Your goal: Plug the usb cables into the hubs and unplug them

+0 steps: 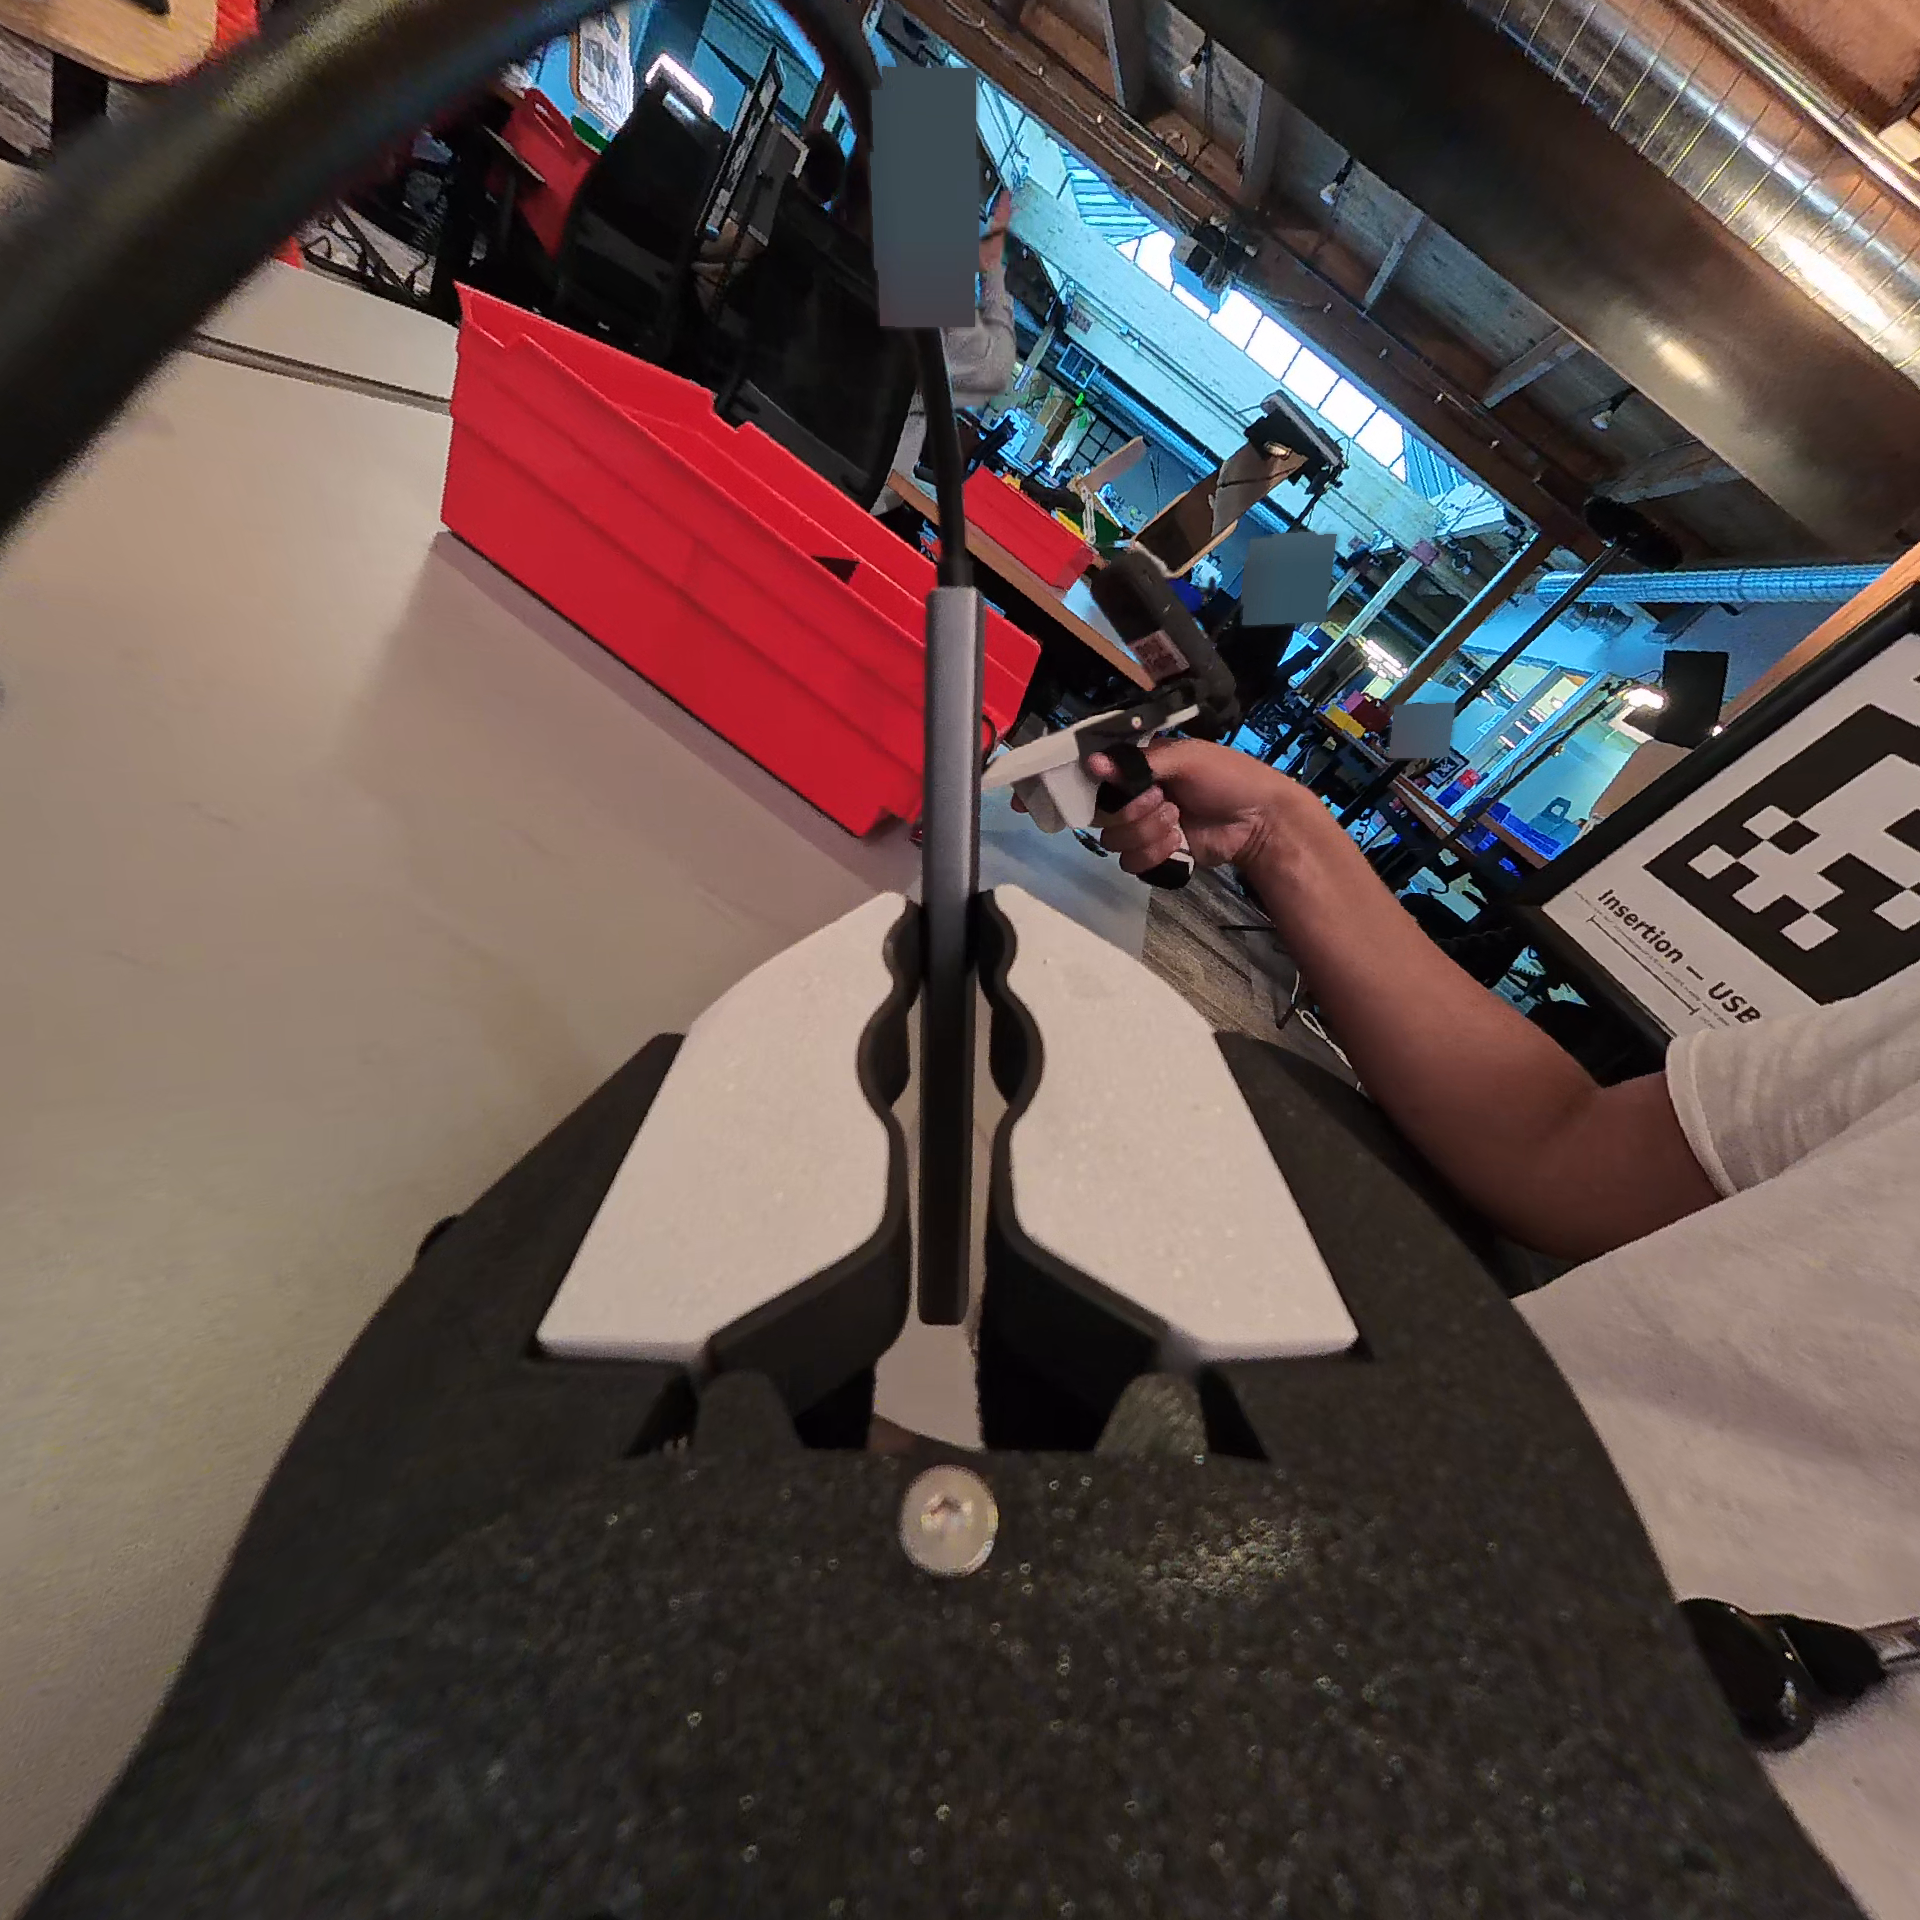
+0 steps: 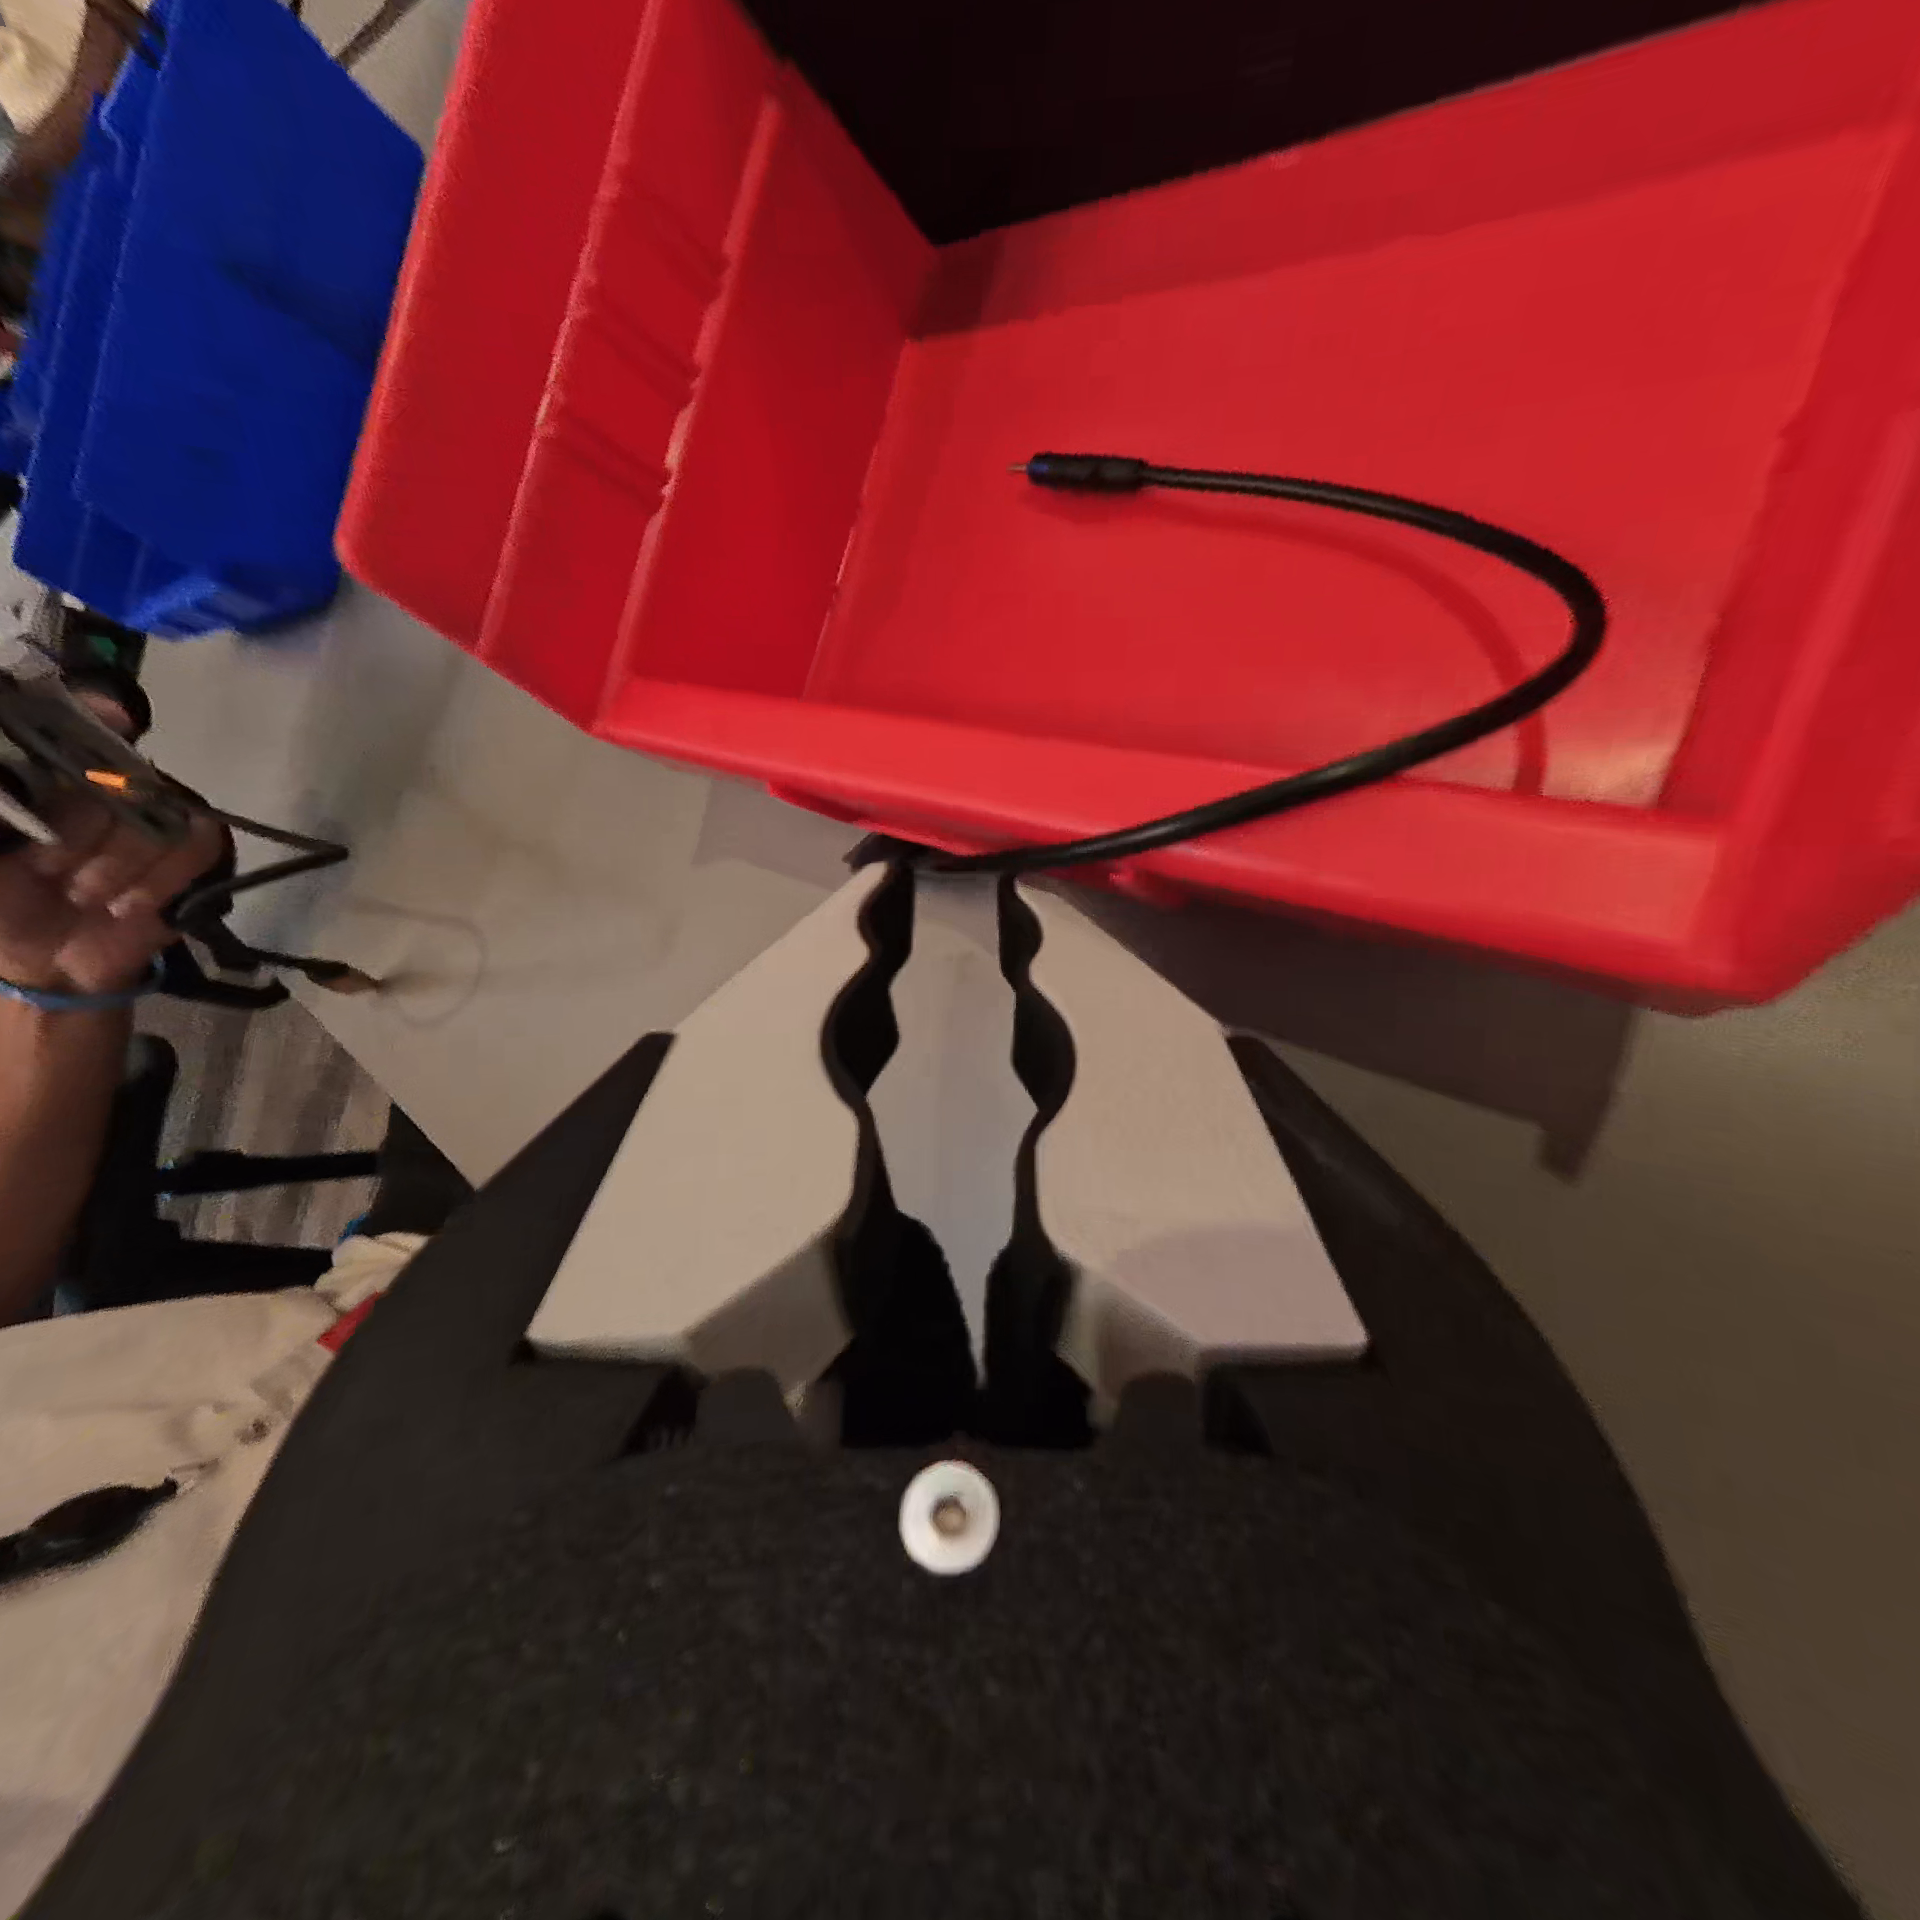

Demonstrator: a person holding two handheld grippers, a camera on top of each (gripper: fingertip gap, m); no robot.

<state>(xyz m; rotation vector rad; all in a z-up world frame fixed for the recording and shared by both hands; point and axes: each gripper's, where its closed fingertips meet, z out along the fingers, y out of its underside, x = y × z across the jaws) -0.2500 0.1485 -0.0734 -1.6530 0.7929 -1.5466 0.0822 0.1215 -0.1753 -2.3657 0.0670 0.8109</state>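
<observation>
Left wrist view: your left gripper (image 1: 945, 925) clamps the grey hub (image 1: 951, 935). Your right gripper (image 2: 951, 894), jaws narrowly parted, seems to pinch the black cable (image 2: 1455, 727); next, bring its plug (image 2: 1081, 474) to the hub.

Left gripper (image 1: 948, 914) fingers (image 1: 790, 1091) clamped together; right gripper (image 2: 954, 883) fingers (image 2: 758, 1101) slightly parted.

Your left gripper (image 1: 945, 914) had its jaws clamped on the slim grey hub (image 1: 951, 790), held edge-on above the surface (image 1: 260, 831). Beyond the hub sat the red bin (image 1: 665, 561); right of it, your right gripper (image 1: 1081, 758).
</observation>
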